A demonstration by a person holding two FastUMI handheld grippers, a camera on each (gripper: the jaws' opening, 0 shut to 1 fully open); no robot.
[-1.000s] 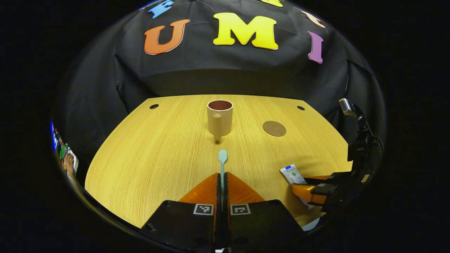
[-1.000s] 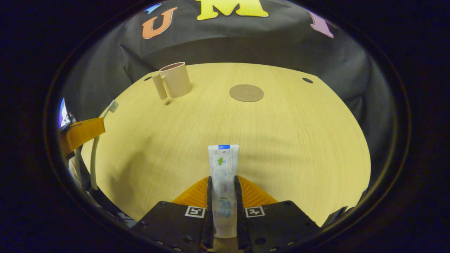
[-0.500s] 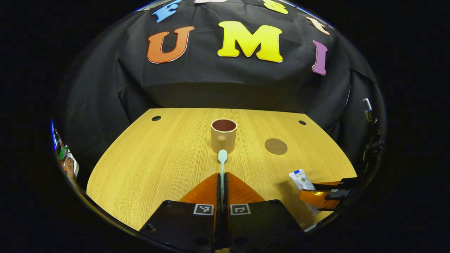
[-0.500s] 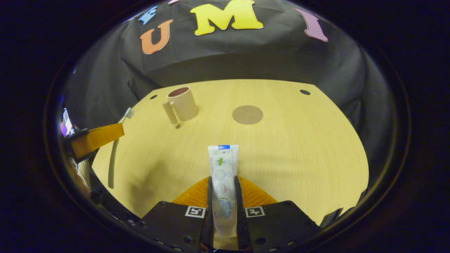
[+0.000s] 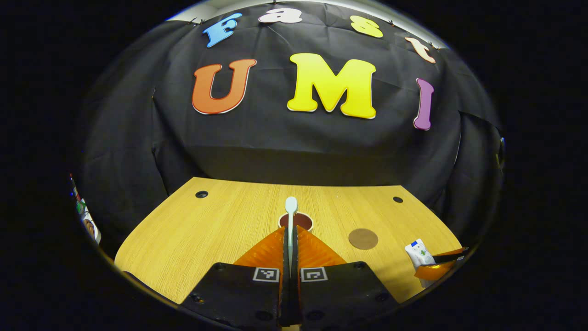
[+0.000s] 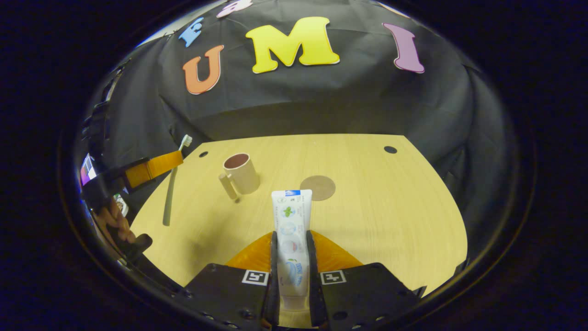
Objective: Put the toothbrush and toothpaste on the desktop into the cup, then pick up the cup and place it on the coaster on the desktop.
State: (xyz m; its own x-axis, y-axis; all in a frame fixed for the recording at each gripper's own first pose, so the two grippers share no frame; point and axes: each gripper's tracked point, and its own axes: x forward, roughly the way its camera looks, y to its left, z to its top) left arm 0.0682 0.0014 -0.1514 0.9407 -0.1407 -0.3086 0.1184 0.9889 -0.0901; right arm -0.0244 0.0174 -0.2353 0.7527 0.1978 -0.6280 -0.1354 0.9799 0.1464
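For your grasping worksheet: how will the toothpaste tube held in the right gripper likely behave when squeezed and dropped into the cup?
The toothpaste tube, clamped in the right gripper, is probably soft and may dent. Standing taller than the cup, it would likely lean on the rim.

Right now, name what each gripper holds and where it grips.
Left gripper: toothbrush, mid-handle. Right gripper: toothpaste, lower half of the tube.

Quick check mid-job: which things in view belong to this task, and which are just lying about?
For the job:
- toothbrush, in left hand-held gripper
- toothpaste, in right hand-held gripper
- cup
- coaster

Just there:
- desktop
- cable holes
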